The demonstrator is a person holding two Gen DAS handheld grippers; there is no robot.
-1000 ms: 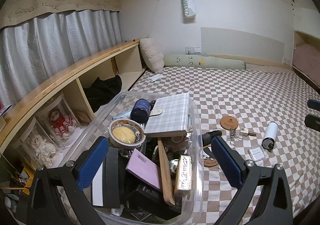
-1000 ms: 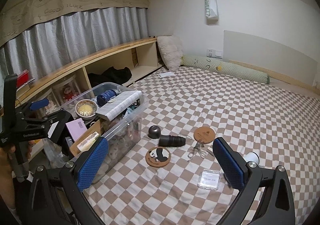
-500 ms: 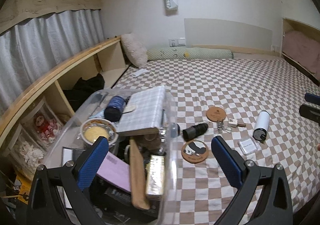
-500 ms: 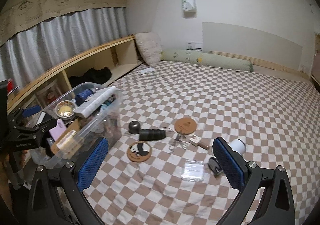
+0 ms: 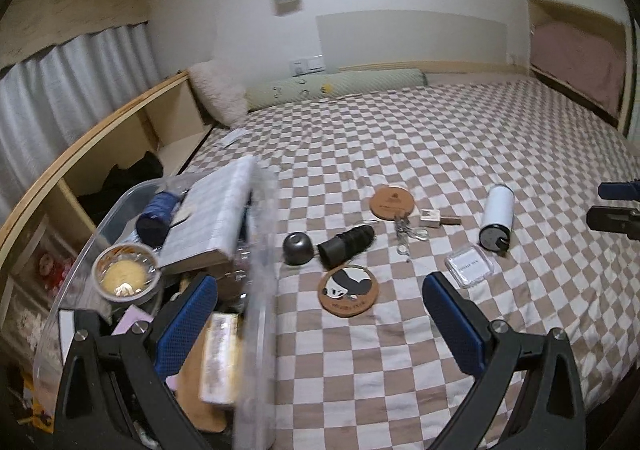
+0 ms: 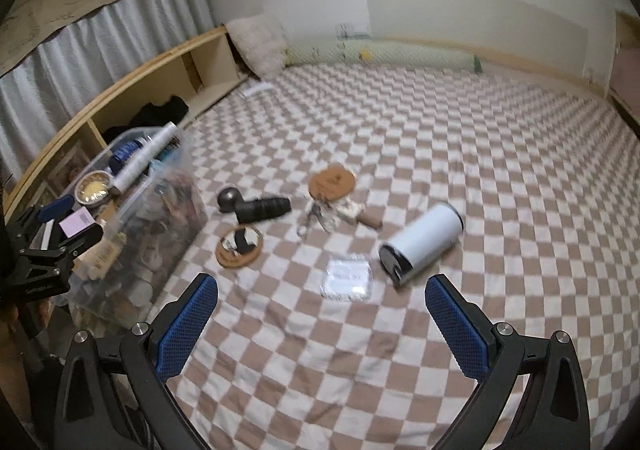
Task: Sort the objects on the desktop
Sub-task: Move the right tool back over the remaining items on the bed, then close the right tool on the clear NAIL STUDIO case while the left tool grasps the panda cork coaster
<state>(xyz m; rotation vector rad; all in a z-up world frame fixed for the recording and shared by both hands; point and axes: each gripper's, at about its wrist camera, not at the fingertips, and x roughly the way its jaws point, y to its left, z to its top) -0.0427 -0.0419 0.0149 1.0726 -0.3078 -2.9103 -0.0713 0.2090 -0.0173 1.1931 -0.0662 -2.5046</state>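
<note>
Loose items lie on the checkered bedspread: a white bottle (image 6: 422, 243) on its side, a small clear case (image 6: 347, 277), a panda coaster (image 5: 348, 290), a brown cork coaster (image 5: 392, 202), a black cylinder (image 5: 346, 245), a grey dome (image 5: 297, 248), scissors (image 5: 407, 231) and a small plug (image 5: 436, 218). A clear storage bin (image 5: 256, 290) packed with objects stands at the left. My left gripper (image 5: 320, 326) is open over the bin's right wall. My right gripper (image 6: 322, 326) is open and empty, just short of the clear case and bottle.
A wooden shelf unit (image 5: 120, 138) runs along the left edge behind the bin, with grey curtains (image 6: 100, 50) above. A fluffy pillow (image 5: 218, 94) and a green bolster (image 5: 336, 90) lie at the far wall. The bedspread stretches wide to the right.
Both grippers swung right and moved in toward the loose items. The bin slid to the left of both views; the bottle and clear case now loom closer before the right gripper.
</note>
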